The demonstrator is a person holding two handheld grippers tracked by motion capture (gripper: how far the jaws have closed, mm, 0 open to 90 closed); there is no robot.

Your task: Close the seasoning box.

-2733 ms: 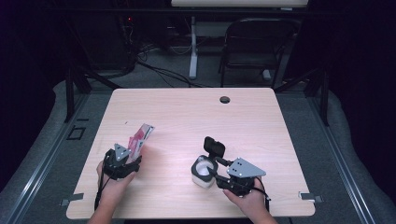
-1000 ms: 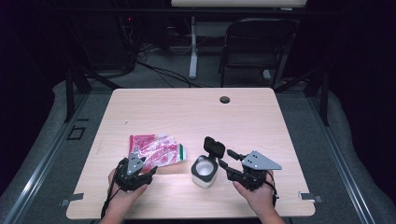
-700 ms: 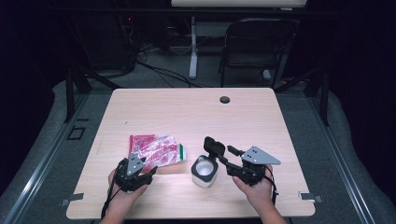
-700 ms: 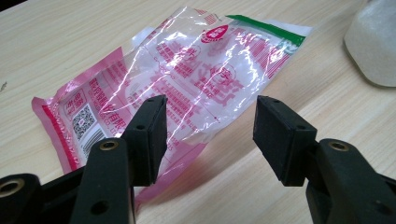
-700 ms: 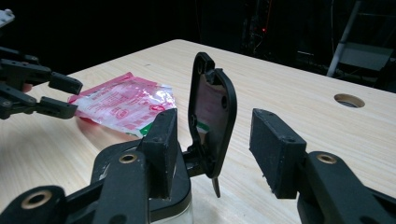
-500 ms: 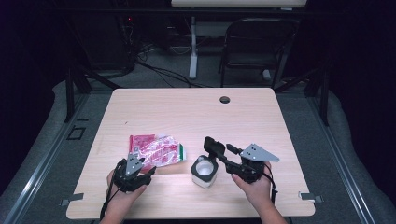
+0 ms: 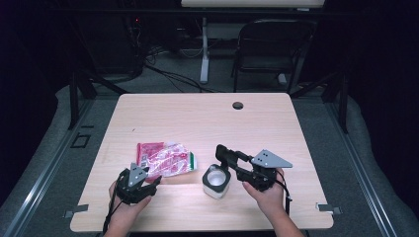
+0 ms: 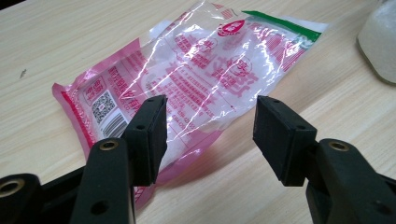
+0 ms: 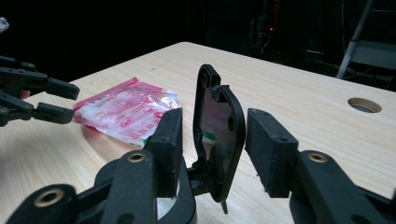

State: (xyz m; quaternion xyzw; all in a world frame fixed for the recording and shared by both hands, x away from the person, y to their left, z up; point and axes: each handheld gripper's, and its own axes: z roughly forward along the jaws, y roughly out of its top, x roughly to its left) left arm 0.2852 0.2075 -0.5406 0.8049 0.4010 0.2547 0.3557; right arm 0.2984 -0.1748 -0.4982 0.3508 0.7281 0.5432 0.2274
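the person stands at the near edge of a pale wooden table (image 7: 276,128), a two-jaw tool in each hand; the left gripper (image 7: 146,183) sits low over the wood near the front left, its jaws spread wide with nothing pinched between them; in the left gripper view the two black pads (image 8: 150,135) frame the near edge of a crinkled pink and white plastic bag (image 8: 196,79), which lies flat on the table just ahead of them, a barcode and square code at one end and a green strip at the other; i see the pads close to the bag but cannot tell whether one brushes it; from above, the bag (image 7: 165,158) lies left of centre, just beyond the left gripper.

the right gripper (image 7: 225,154) reaches in from the right toward a small white jar (image 7: 216,180) that stands upright on the table just right of the bag; a black flip lid (image 9: 218,135) stands open on the jar, upright and edge-on between the right gripper's jaws; those jaws have just been closing in on it; in the right gripper view one pad (image 9: 270,144) stands just beside the lid, and whether it already presses on it i cannot tell, while a gap shows on the other side; a round hole (image 7: 238,105) sits in the far part of the tabletop, well apart from everything.
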